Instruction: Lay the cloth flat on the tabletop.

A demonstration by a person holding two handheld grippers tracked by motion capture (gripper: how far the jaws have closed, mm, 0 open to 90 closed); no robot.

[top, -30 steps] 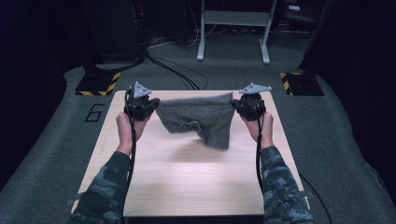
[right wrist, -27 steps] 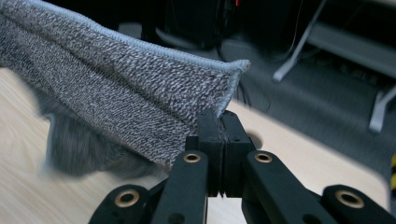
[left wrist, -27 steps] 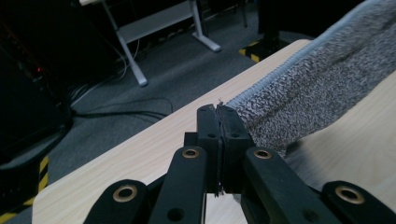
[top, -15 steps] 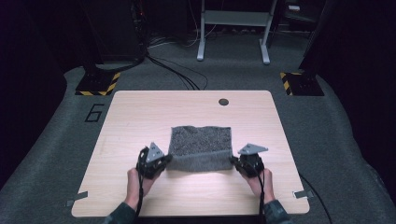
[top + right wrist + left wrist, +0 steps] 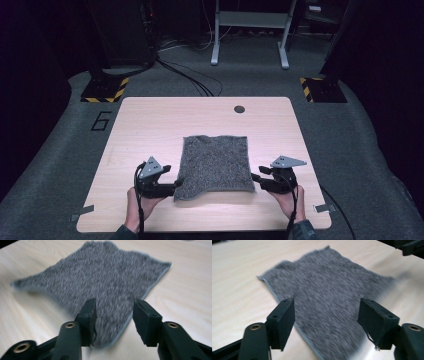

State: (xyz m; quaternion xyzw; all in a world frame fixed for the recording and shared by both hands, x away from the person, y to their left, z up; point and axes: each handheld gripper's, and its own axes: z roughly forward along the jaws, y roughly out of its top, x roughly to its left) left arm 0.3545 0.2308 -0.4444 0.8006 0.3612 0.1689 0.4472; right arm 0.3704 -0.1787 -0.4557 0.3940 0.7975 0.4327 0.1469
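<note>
Cloth lies flat on the table; left gripper and right gripper, jaws just opened and gripping nothing, flank its near corners.

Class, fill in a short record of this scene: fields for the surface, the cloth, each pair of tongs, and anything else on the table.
surface: wooden table
cloth: grey, spread flat mid-table
left tongs: open, at cloth's near left corner, jaws just opened
right tongs: open, at cloth's near right corner, jaws just opened
held: nothing
other: dark round hole near the far edge
</note>
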